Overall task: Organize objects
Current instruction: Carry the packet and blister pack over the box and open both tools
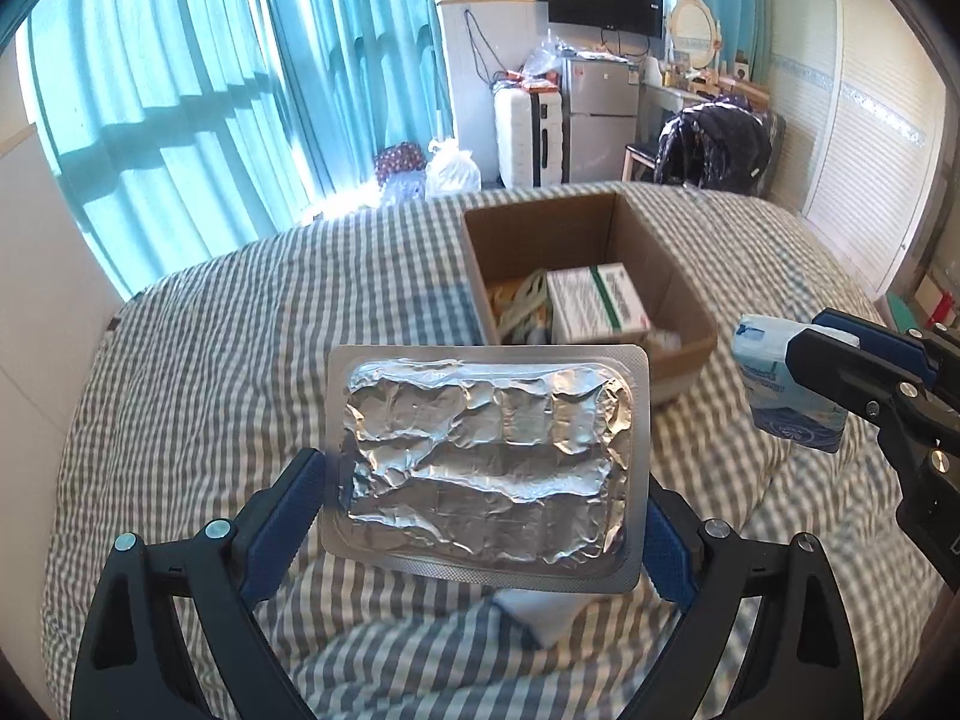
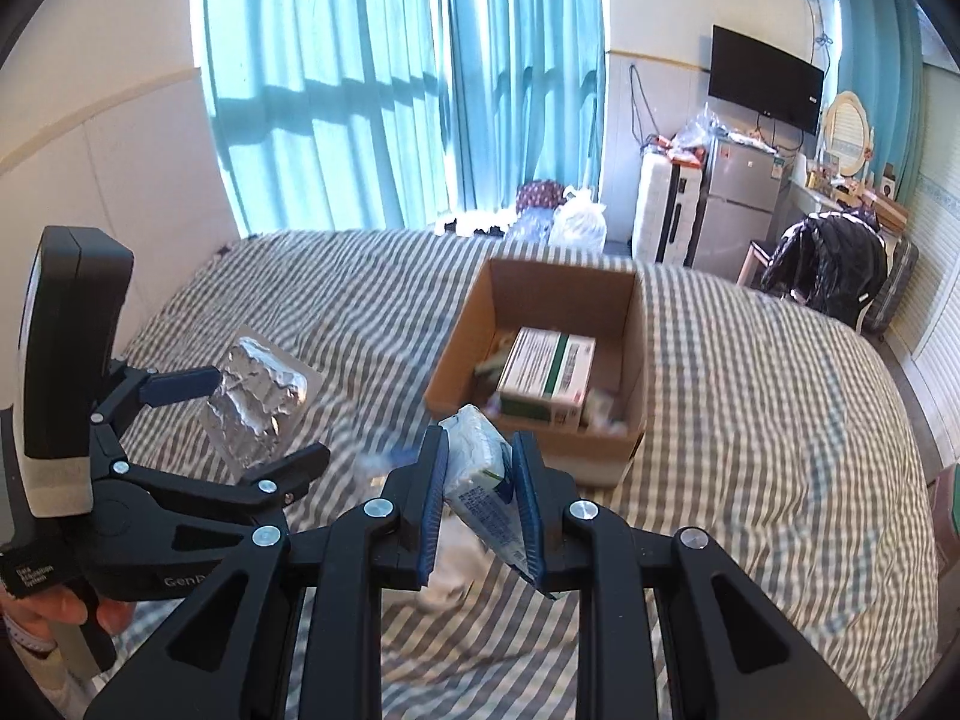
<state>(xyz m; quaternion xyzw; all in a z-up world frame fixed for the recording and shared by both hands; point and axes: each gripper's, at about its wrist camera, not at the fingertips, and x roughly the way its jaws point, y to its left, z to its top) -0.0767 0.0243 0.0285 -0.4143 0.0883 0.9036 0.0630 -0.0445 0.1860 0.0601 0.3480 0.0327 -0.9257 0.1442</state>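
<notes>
A silver foil pill sheet (image 1: 486, 474) is gripped by its two side edges in the left gripper (image 1: 483, 516) and is held up in the air above the striped bed (image 1: 210, 372). A small tissue pack (image 2: 480, 486) is squeezed tight between the blue pads of the right gripper (image 2: 479, 501) and is also held above the bed. Both things are near the brown cardboard box (image 1: 660, 276), but neither is over it yet.

Some tidying has already been done. A white and green carton (image 1: 597, 303) is lying inside the box, and some pale loops, maybe bands or cord, are seen beside it; that corner is too blurry for the loops to be named for sure.

The two held things are still to be carried over the open box and let go into it. A white thing (image 2: 447, 576) is seen on the bed just under the grippers, and it may need to be put away as well. A small blurry patch (image 2: 384, 462) is also seen on the cover near the front of the box, so a little more work is probably left after these two things are dropped in
</notes>
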